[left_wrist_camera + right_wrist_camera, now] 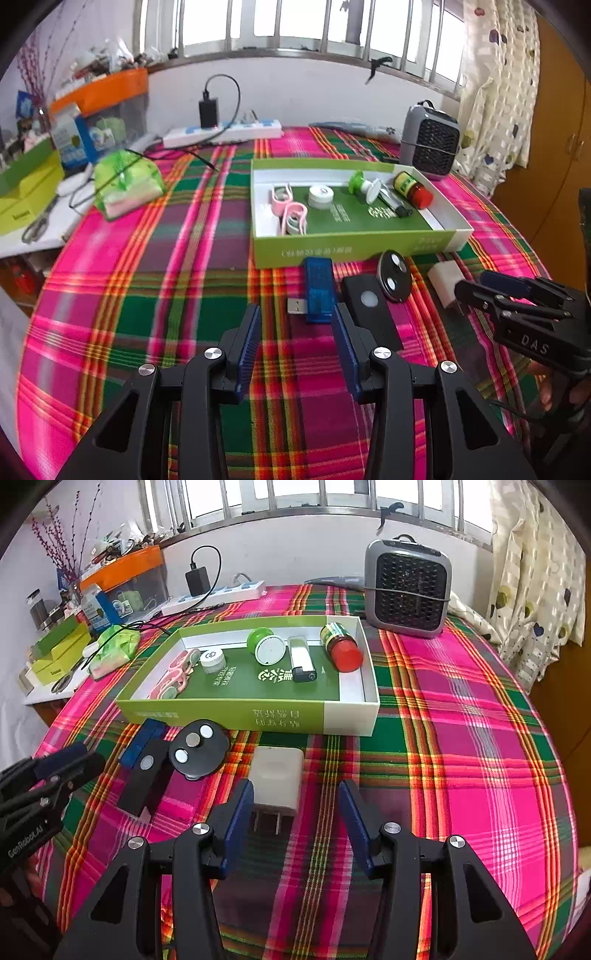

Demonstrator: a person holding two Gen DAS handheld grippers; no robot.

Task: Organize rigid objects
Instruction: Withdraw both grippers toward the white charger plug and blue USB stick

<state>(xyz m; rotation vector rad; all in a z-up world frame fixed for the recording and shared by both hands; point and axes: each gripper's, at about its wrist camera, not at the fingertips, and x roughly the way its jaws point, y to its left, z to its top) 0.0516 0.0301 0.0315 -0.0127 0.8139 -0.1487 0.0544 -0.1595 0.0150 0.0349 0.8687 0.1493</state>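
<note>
Bright plaid cloth (461,709) in pink, green and orange covers the table beneath a barred window, with a grey fan heater (406,590) at the far edge. Both grippers point downward at a row of small items lying just in front of a shallow green-and-white box (251,714). The left gripper (295,314) has its blue-padded jaws spread with nothing between them; just ahead of its tips lie a blue USB stick (317,288) and, beside its right finger, a black rectangular device with a round white button (369,306). Further right sit a round black disc with pale buttons (394,275) and a white plug adapter (445,282). The right gripper (295,794) is also spread wide and empty, with the adapter just ahead between its fingertips, prongs facing the gripper, untouched by either pad. Beyond, inside the box, lie a red-capped bottle (341,646), a black-ended lighter (301,659), a green-and-white cap-shaped item (266,646), a white jar (212,661) and pink clips (177,675).
</note>
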